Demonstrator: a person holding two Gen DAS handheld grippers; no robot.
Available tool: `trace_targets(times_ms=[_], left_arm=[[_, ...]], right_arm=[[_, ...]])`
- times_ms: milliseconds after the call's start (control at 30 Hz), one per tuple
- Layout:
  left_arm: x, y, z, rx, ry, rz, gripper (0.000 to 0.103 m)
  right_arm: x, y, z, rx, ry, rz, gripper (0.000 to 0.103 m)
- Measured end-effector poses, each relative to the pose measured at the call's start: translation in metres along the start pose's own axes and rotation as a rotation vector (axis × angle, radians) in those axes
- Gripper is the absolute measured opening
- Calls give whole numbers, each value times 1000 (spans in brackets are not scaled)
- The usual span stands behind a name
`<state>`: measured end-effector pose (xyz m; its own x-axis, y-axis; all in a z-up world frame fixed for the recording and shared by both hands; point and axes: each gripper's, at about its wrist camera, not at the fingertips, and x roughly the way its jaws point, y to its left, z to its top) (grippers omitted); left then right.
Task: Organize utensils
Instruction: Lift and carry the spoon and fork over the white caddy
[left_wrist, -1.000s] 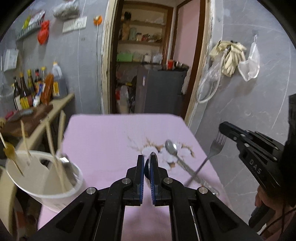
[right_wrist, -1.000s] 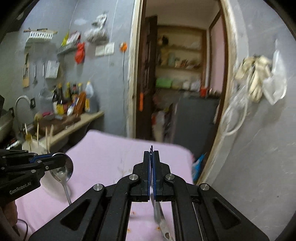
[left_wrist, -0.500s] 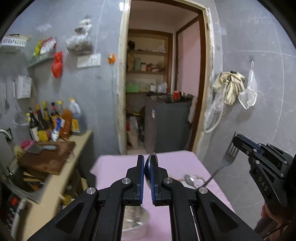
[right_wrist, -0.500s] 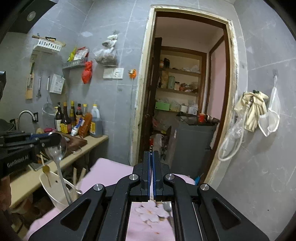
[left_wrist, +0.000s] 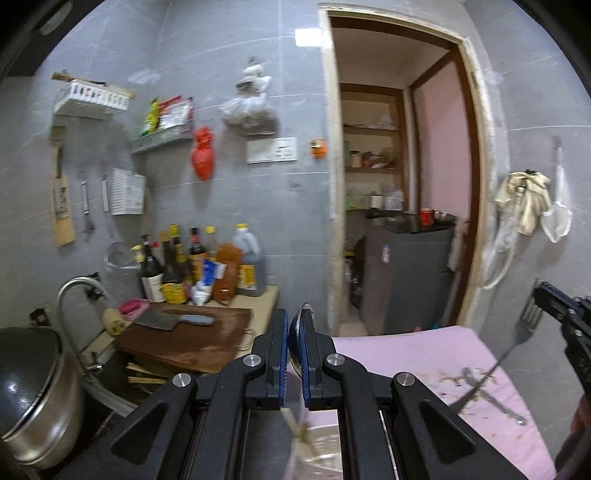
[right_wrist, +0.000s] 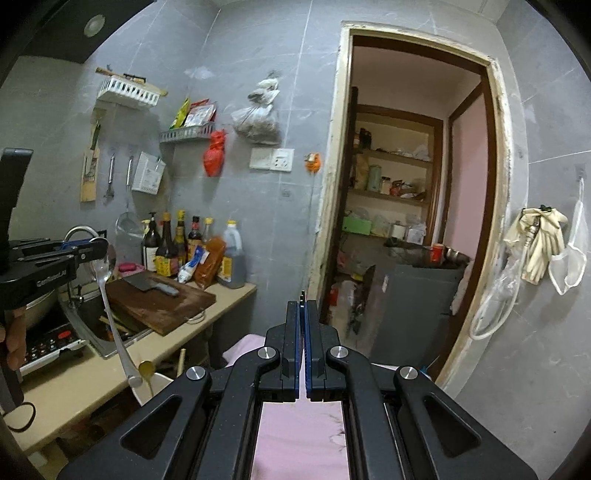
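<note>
My left gripper (left_wrist: 293, 319) is shut on the bowl of a metal spoon (left_wrist: 297, 345), seen edge-on between the blue pads. In the right wrist view that left gripper (right_wrist: 96, 246) sits at the left, and the spoon (right_wrist: 110, 314) hangs handle-down above a white utensil holder (right_wrist: 157, 384). My right gripper (right_wrist: 303, 308) is shut on a fork (right_wrist: 303, 295), whose tines just show above the pads. From the left wrist view the right gripper (left_wrist: 545, 293) holds the fork (left_wrist: 526, 328) slanting over the pink table (left_wrist: 406, 354). Another spoon (left_wrist: 491, 397) lies on that table.
To the left runs a counter (right_wrist: 207, 317) with a wooden cutting board (left_wrist: 192, 339), a cleaver (left_wrist: 162, 319), several sauce bottles (left_wrist: 199, 266), a faucet (left_wrist: 74, 291), a steel pot (left_wrist: 33, 391) and a cooktop (right_wrist: 48, 343). A doorway (left_wrist: 402, 184) and a grey cabinet (left_wrist: 406, 273) lie ahead.
Both grippers rose and swung left with their utensils still gripped. The table and white holder dropped low in view; the counter, sink and pot came in.
</note>
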<state>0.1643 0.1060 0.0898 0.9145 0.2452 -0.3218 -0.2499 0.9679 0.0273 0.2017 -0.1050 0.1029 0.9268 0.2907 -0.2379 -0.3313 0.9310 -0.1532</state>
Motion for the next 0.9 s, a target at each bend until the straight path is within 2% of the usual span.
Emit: trace_targets(times_ms=[233,533,900], left_arm=[[25,22,-17,7,25,64,6],[46,6,-40,100,46,95,6],[64,-11,-66,140,97,66,6]], right_arm=[[18,24,-16,-56,62,-14,2],[43,43,-39,-99,150,-42,2],[57,41,-65,-75,219,-30,2]])
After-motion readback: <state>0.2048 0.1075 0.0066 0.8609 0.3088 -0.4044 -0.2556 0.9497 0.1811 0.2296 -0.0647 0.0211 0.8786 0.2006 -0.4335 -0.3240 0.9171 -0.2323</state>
